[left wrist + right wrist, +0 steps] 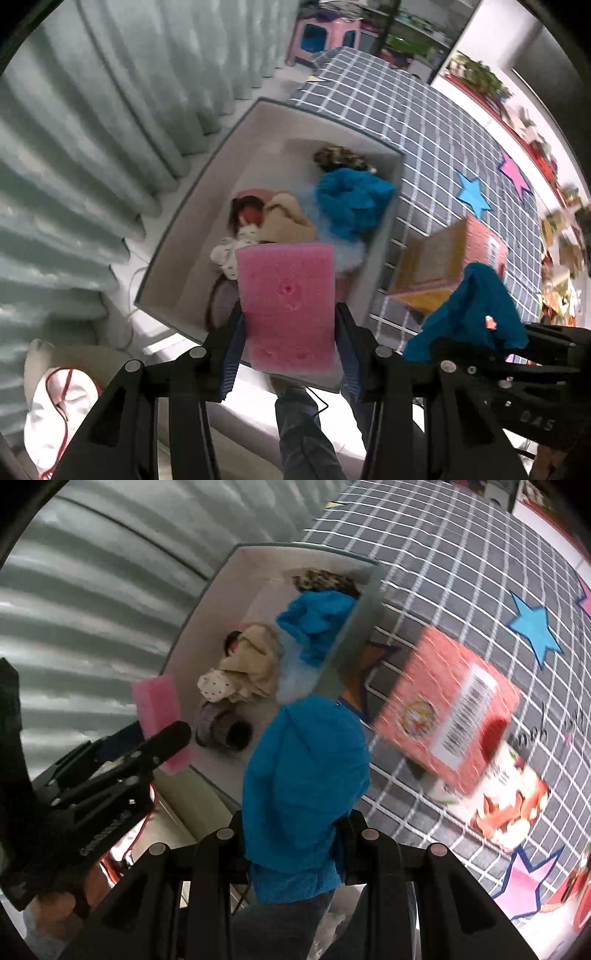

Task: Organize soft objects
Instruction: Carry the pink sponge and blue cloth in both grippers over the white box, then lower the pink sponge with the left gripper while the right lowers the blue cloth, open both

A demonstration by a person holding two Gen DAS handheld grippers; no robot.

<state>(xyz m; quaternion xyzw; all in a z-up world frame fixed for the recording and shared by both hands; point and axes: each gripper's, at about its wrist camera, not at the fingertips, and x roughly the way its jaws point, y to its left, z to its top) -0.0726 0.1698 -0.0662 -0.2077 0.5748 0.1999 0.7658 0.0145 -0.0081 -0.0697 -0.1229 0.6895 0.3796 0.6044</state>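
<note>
— What's the left gripper (290, 345) got hold of?

— A pink foam sponge (286, 299). Its two fingers are closed against the sponge's sides, and the sponge hangs over the near end of the white storage box (192, 206). From the other camera you see the same sponge (159, 709) held above the box's near left rim (207, 598).

— And the right gripper (291, 843)?

— Clamped on a bunched blue cloth (306, 775). The cloth bulges up out of the jaws and sits just beside the box's near right corner, over the checked tablecloth (443, 554). In the left view that cloth (476, 314) droops off the right tool at the tablecloth's near edge.

— What's already in the box?

— A second blue cloth (351, 203) against the right wall, a mottled brown fuzzy thing (341, 157) in the far right corner, and a tan fabric piece (286, 218) in the middle. Touching that on the near side is a white spotted cloth (231, 251). There's also something red and dark (245, 212) left of the tan piece; too blurred to name.

— Anything else on the table?

— A red carton (450, 705) with a barcode, lying tilted just right of the box, near a blue star (535, 631) and a pink star (515, 175) on the cloth. A pleated grey curtain (92, 129) hangs behind the box.
</note>
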